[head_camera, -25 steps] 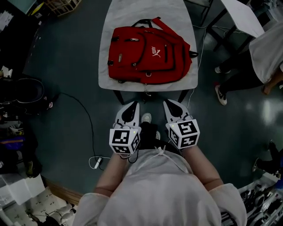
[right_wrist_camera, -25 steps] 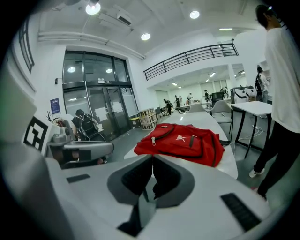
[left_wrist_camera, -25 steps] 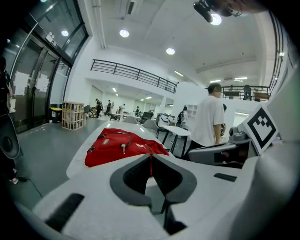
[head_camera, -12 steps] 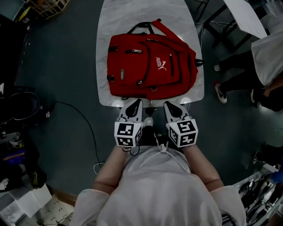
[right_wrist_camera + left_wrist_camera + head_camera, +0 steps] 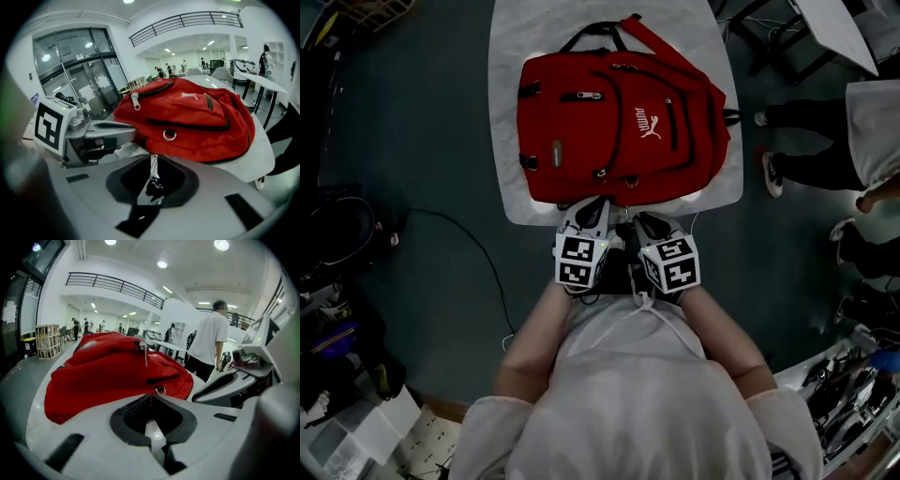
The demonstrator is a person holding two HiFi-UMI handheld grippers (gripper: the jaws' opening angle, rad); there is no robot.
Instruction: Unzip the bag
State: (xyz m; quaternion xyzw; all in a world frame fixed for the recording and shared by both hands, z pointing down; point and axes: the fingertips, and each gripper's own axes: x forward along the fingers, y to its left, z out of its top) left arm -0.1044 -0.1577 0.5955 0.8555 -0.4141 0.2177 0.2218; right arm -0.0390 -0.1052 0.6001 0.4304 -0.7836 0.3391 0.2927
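A red backpack [image 5: 619,122] lies flat on the white table [image 5: 508,192], zippers closed, straps toward the far end. Both grippers are side by side at the table's near edge, just short of the bag's bottom. My left gripper [image 5: 598,204] is shut and holds nothing; in its own view its jaws meet in front of the bag [image 5: 112,373], below a hanging zipper pull [image 5: 145,355]. My right gripper [image 5: 643,221] is also shut and empty, its tips [image 5: 153,157] just below a metal ring [image 5: 169,135] on the bag [image 5: 197,122].
People stand to the right of the table [image 5: 825,141], one in a white shirt [image 5: 209,343]. A black cable [image 5: 478,248] runs over the floor on the left. Bags and boxes crowd the left side [image 5: 337,309]. Other tables stand at the far right [image 5: 839,33].
Both grippers have moved forward from over the floor to the table's near edge and drawn closer together. The bag now sits nearer in the head view.
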